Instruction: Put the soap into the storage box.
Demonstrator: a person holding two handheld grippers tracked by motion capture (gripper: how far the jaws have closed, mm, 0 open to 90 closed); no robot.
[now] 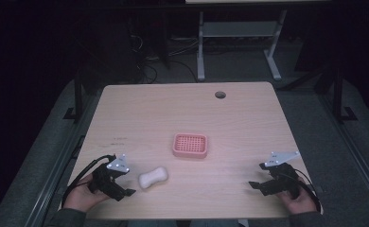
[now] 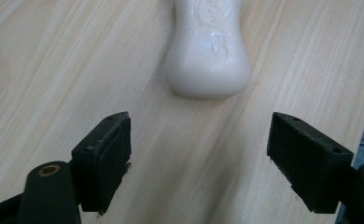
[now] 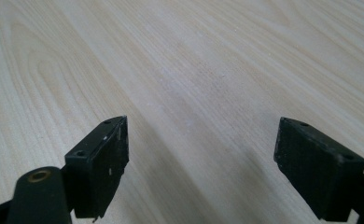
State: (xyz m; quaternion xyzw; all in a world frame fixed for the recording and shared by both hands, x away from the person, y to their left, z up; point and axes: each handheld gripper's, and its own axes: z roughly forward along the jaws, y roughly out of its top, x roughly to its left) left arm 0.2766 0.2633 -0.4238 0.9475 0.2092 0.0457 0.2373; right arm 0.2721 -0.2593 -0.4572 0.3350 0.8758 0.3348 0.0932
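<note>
our left gripper [image 1: 126, 185] sits wide open, holding nothing, just short of the white soap bar [image 1: 153, 177] lying near the pink soap dish [image 1: 190, 145]. we'd guess a pickup: straddle its narrow waist, squeeze gently. right gripper [image 1: 258, 179] open, empty too.

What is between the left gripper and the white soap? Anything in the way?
Nothing visible. The left gripper is open and points straight at the white soap, with just bare table between them. The pink soap dish sits farther off.
</note>
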